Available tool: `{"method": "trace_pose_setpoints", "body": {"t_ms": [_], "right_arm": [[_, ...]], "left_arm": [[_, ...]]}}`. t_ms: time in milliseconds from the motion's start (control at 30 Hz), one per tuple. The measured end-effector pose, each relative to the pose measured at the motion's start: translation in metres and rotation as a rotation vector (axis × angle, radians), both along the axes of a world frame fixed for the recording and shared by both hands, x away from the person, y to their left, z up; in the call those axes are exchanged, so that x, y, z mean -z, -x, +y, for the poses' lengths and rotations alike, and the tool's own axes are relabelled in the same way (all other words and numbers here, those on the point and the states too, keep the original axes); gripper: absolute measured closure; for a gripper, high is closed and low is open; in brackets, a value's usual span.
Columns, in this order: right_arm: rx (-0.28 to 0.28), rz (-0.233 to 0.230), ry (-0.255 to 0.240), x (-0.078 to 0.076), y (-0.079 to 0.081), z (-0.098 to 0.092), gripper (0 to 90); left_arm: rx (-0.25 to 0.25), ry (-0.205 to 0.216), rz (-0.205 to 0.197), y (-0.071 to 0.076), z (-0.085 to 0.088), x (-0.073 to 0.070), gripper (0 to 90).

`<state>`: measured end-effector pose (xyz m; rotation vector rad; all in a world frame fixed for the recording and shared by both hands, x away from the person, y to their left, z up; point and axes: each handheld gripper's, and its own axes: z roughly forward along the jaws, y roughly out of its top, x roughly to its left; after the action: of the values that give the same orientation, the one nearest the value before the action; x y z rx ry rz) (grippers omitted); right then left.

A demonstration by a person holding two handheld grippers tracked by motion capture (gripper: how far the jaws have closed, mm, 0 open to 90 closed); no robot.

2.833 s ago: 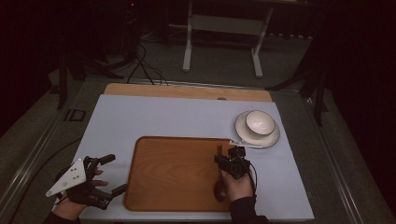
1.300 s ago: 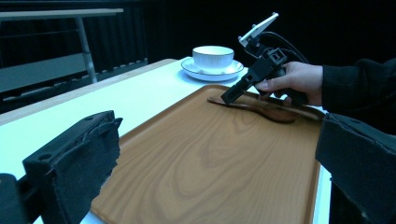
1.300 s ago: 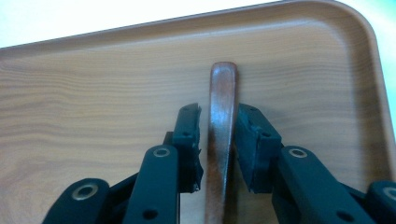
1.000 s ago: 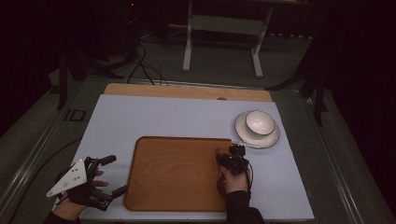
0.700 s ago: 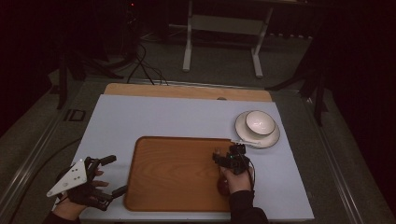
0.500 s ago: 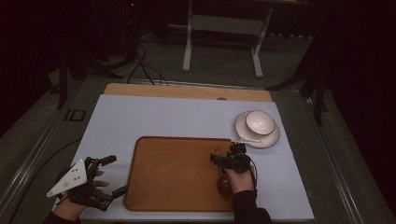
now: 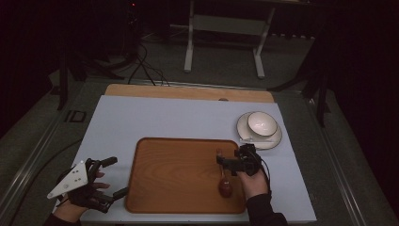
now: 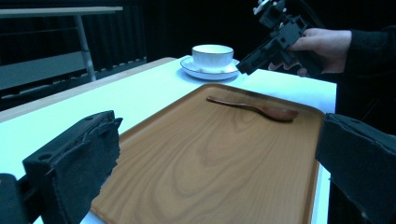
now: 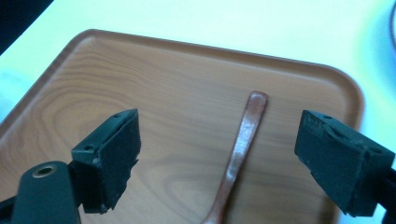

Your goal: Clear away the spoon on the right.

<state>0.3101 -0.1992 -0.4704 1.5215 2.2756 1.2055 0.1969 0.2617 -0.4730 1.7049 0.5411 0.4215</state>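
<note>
Spoon just let go on the tray; right gripper [image 7: 225, 164] backing off.

Wooden spoon [image 7: 223, 179] lies flat on the wooden tray [image 7: 179, 174], right side, bowl end near, handle pointing far. Right fingers [image 9: 112, 158] have just been opening and stand wide, released, nothing between the pads; spoon sits below them, untouched. Left gripper [image 7: 113, 176] idles at the tray's near-left corner, fingers [image 8: 77, 168] spread, empty. My read: placing step looks done, next is clearing the right hand up and away without clipping the handle. Cup [image 7: 262, 123] on saucer [image 7: 275, 139] sits on the tabletop [image 7: 164, 120] just beyond the tray's far-right corner, close to the right hand; that's the one thing to steer around.
</note>
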Motion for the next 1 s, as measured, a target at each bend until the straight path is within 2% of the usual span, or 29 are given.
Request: {"method": "trace_pose_setpoints", "body": {"t_ms": [133,300,467,667,733,1000], "right_arm": [[-0.002,-0.020,-0.002,-0.005,0.004,-0.007,13.7],[-0.041,-0.045,0.003,-0.009,0.011,-0.014,12.7],[-0.049,-0.069,0.005,-0.011,0.022,-0.023,13.5],[-0.075,-0.123,-0.008,-0.008,0.035,-0.031,13.4],[-0.071,-0.130,0.009,-0.006,0.038,-0.032,13.4],[-0.068,-0.152,0.022,0.005,0.043,-0.037,13.4]], "left_arm": [[0.000,-0.002,0.000,0.000,0.000,0.000,0.0],[0.001,-0.004,0.001,0.000,0.000,0.000,0.0],[0.001,-0.006,0.000,0.000,-0.001,0.001,0.0],[0.000,-0.009,-0.001,0.000,-0.001,0.000,0.0],[0.002,-0.009,0.000,0.000,-0.001,0.000,0.0],[0.006,-0.012,0.002,0.000,-0.001,0.001,0.0]]}}
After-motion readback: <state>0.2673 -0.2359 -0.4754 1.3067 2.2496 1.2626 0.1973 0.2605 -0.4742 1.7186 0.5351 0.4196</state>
